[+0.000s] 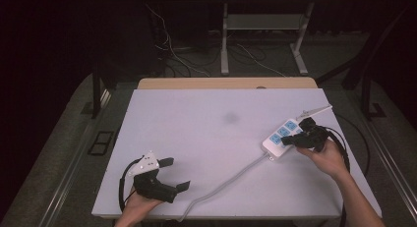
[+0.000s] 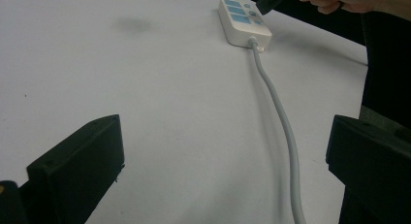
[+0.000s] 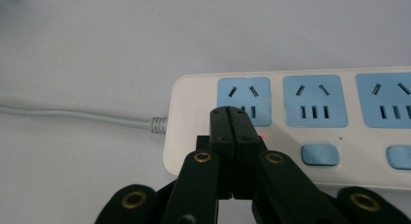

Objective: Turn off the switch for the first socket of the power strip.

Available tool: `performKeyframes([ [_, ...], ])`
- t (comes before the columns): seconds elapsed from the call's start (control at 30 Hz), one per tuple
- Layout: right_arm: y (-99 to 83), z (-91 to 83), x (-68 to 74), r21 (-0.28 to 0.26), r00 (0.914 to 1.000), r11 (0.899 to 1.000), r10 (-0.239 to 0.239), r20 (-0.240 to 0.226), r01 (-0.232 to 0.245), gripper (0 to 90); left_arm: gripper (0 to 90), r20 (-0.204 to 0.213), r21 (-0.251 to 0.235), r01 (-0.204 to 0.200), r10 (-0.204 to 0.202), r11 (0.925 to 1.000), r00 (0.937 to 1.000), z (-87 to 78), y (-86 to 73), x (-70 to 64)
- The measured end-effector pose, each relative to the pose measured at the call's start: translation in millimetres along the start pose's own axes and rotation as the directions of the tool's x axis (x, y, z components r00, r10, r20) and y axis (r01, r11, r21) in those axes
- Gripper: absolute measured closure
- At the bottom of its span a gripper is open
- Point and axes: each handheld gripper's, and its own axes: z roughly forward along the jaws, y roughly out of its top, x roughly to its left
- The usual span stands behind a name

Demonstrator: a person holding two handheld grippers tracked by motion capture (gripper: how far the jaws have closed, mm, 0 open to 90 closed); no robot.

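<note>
One white table bears a power strip.

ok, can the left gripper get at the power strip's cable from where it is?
Probably yes. The left gripper sits open near the table's front edge, and the grey cable runs across bare white table just ahead of its jaws. The right gripper is away at the power strip.

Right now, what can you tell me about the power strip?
The power strip is a white plastic bar with blue sockets and a blue switch under each. It lies flat at the table's right edge. A small red light glows by the first switch, where the shut right tool presses. A grey cord runs off its end.
</note>
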Motion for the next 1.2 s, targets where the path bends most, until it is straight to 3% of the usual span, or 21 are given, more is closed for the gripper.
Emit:
performKeyframes([
  [0.5,-1.2,10.9,-6.0,0.051,0.9998,0.999,0.005,0.018,-0.006,89.5,0.0,0.000,0.005,0.001,-0.001,1.0000,1.0000,0.8,-0.4,-0.2],
  [0.9,-0.9,12.7,1.7,0.057,0.9976,0.998,-0.030,0.063,0.026,90.0,0.0,0.002,0.017,-0.007,0.007,0.9998,1.0000,2.3,-0.7,-1.0],
  [1.2,-5.6,12.5,0.8,0.023,0.9981,1.000,-0.022,0.057,0.021,90.0,0.0,-0.002,0.011,-0.008,0.008,0.9999,1.0000,1.1,-0.7,-1.6],
])
